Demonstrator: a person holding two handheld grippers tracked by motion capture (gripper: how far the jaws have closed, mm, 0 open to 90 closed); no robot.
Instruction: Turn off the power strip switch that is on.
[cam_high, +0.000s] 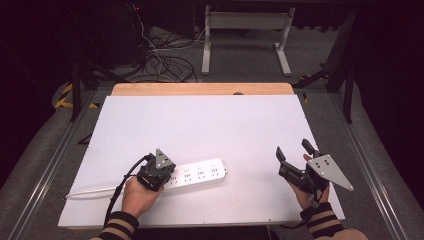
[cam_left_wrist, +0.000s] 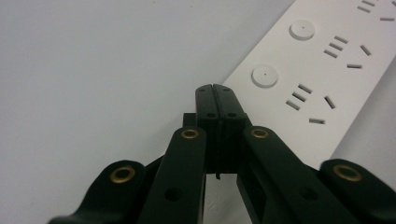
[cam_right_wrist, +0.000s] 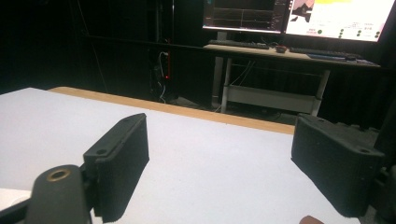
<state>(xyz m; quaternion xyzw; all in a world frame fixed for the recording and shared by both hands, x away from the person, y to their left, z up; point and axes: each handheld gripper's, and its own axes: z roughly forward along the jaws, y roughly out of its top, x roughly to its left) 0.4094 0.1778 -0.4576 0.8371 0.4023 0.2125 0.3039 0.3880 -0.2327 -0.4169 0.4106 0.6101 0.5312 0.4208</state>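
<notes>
White power strip (cam_high: 199, 173) lying near the front edge of the white table (cam_high: 210, 125), left of centre. Left gripper (cam_left_wrist: 216, 95) over its left end, jaws pressed together, holding nothing. Right gripper (cam_high: 294, 156) well apart at right, jaws wide, empty. Likely risk: closed tips nudging the light strip askew.

We are in a dim lab: black curtains surround our white-topped table (cam_high: 200, 125), cables (cam_high: 160, 62) tangle on the floor, and monitors (cam_right_wrist: 289, 14) glow on a desk (cam_right_wrist: 299, 53).
</notes>
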